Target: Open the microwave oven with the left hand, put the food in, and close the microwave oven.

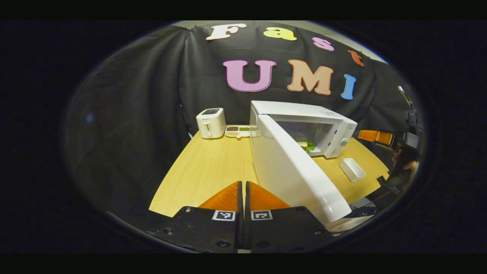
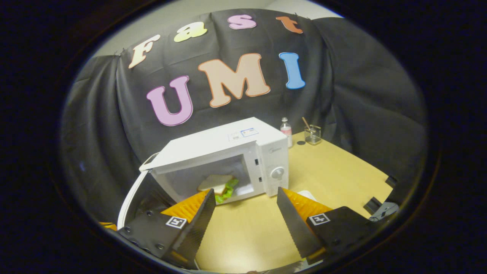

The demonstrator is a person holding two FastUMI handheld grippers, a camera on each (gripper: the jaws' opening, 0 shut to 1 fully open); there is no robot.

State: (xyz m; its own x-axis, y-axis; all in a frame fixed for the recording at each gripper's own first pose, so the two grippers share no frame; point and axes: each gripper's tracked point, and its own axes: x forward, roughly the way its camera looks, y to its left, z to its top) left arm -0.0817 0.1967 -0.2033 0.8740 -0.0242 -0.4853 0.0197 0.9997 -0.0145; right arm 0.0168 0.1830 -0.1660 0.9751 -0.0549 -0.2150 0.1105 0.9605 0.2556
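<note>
Black cloth hangs behind a pale wooden table (image 1: 207, 167) on which a white microwave (image 2: 228, 152) stands with its door (image 1: 293, 171) swung wide open. Inside, on the oven floor near the front, lies a sandwich (image 2: 217, 184) with green lettuce sticking out.

Seen in the left gripper view, the left gripper (image 1: 243, 198) is held low at the near edge of the table, its fingers pressed together with nothing between them, just beside the inner face of the open door. The door stands between this gripper and the oven's mouth.

From the right gripper view, the right gripper (image 2: 245, 213) sits low in front of the oven, pointing at the opening, its fingers spread wide and empty over bare tabletop, apart from the sandwich.

Left of the microwave in the left gripper view stand a white toaster (image 1: 210, 122) and, beside it, a small divided tray (image 1: 239, 131) of foods. A white rectangular dish (image 1: 352, 169) lies on the table in front of the control panel. Beyond the oven in the right gripper view are a small bottle (image 2: 285, 131) and a glass (image 2: 312, 135) with a stick in it.
</note>
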